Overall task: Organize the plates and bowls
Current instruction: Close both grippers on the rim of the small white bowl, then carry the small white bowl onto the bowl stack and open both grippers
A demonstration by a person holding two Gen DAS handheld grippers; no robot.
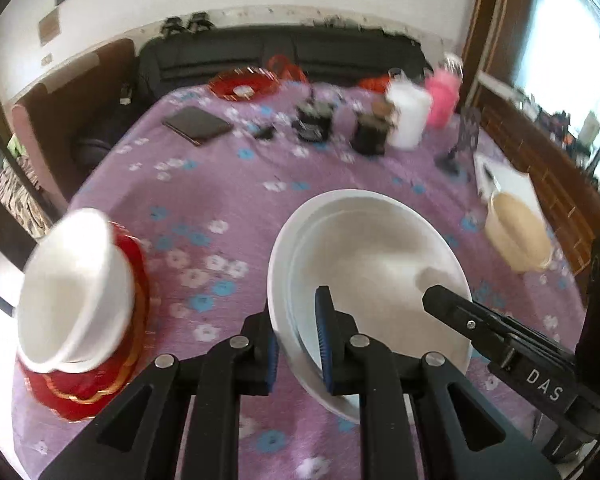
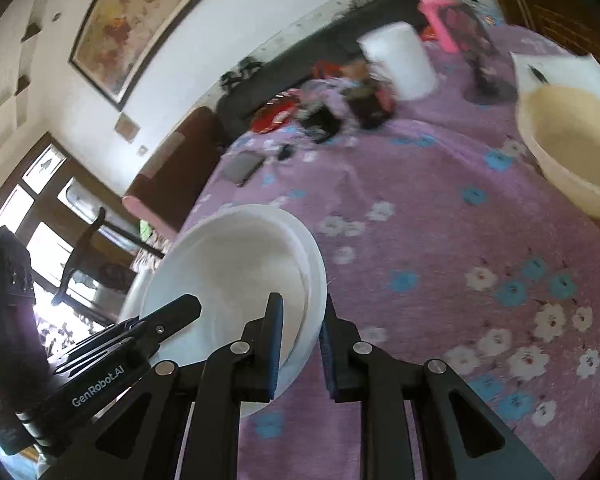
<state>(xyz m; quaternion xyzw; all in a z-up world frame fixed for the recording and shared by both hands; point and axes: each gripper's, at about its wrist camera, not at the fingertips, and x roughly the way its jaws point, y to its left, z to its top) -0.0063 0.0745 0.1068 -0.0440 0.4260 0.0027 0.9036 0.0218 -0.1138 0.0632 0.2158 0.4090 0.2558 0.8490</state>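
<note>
The step in hand looked like carrying the stack of white bowls (image 1: 376,264), 2 of them nested it seemed, to a new spot. Both tools held it at once. The left gripper (image 1: 296,344) had its fingers pinched narrow on the near left rim, 1 blue pad (image 1: 323,332) inside the bowl and 1 outside. The right gripper (image 2: 300,344) was pinched the same way on the right rim. In the left view its black finger poked in over the right side of the bowl.

The stack seemed to be tipped and off the purple flowered cloth (image 1: 228,184), but the blur made that hard to tell.

The bowls were round, smooth and shiny, maybe plastic. Left of the left fingers, another white bowl (image 1: 72,284) sat on a red plate (image 1: 136,280) with gold trim. Far to the right of the right fingers sat a cream bowl (image 2: 572,152).

Next, I think both hands had to move together and stay level, so the slick rim did not slip out.
</note>
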